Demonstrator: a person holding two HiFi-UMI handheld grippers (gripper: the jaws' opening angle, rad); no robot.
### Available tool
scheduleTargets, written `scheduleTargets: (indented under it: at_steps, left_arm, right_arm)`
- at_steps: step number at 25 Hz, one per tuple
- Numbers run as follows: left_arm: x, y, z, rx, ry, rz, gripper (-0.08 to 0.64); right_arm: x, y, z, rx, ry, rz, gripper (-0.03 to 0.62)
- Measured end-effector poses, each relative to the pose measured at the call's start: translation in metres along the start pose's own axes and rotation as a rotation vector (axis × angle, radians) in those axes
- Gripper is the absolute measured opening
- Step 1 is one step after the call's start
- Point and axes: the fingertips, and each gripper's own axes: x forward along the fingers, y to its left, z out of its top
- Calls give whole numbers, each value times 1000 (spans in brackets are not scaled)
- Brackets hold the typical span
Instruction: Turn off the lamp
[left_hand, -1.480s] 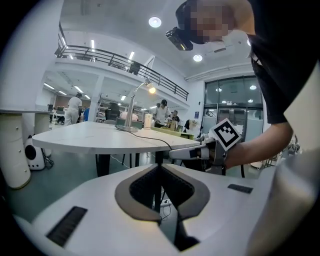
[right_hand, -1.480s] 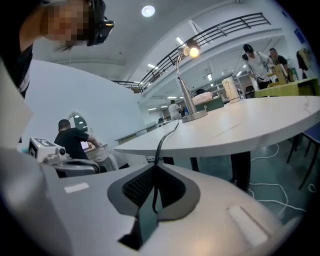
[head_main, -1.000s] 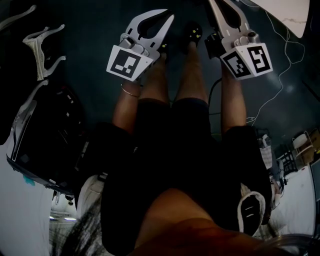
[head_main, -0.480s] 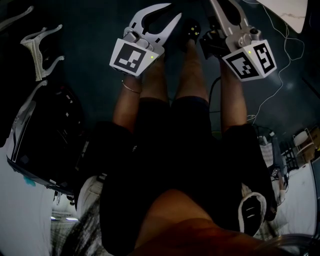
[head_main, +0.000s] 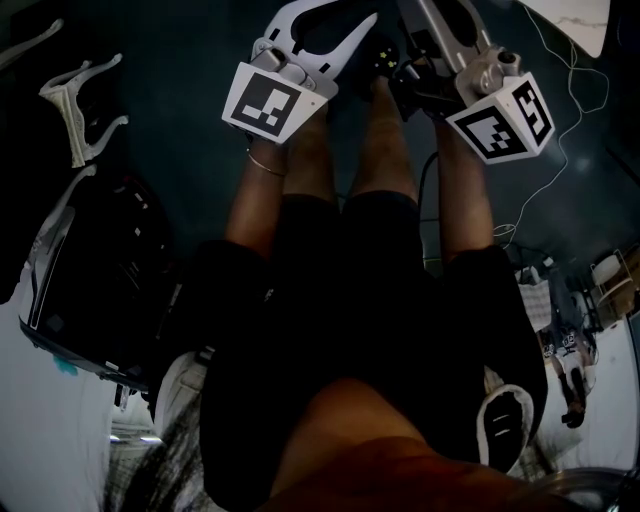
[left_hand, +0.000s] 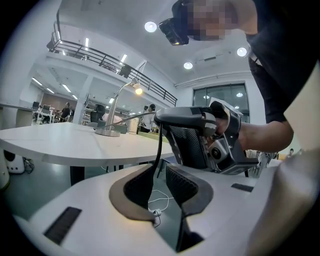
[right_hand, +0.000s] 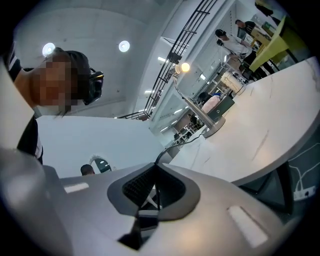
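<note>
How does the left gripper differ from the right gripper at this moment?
The left gripper has its jaws apart, with a clear gap between the tips; the right gripper has its jaws together at the tips. The left gripper points towards the right gripper; the right gripper points towards the lamp. Both are empty, and both gripper views show the lamp lit.

The left tool (left_hand: 161, 167) fills the foreground, its jaws apart with nothing gripped between them; a white cable (left_hand: 161, 197) on the floor shows through the gap. Beyond the jaws the lamp (left_hand: 116, 112) stands lit on a white surface (left_hand: 60, 145). To the right of the lamp and nearer the camera, a hand (left_hand: 223, 118) holds the right tool (left_hand: 165, 117). Above the lamp run a railed balcony (left_hand: 100, 57) and round ceiling lights (left_hand: 150, 26).
</note>
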Motion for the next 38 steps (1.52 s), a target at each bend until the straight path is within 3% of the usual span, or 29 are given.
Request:
scheduleTargets:
  at_steps: [6,10,12,18,23,28,38]
  left_arm:
    - [6,0,19,49,-69,-10,63]
    - [7,-5,16,157,-18,-12,14]
    - [7,-6,15,172,-7,-7,13]
    - [4,-14,22,179,-1,-11,12]
    - [-2,-9,40,64,-82,21,12]
    - [-10,-6,57,86,-110,31,12]
    - [-17,-20,87,88,-165,5,12]
  right_arm:
    - [-2,-2,-2,9,5,-4,12]
    - [-4,-8,-5,4,12,-18,13]
    - [-5,-10,-6,-8,11,-22,14]
    - [-16,-17,-4,-70,-8,-54,49]
    - [-32,-27,-2,-118,-11,-101,49]
    - [-43,-39,-17,-139,25,-148,49]
    - [-44,-45,-54,-225,159,-148,49]
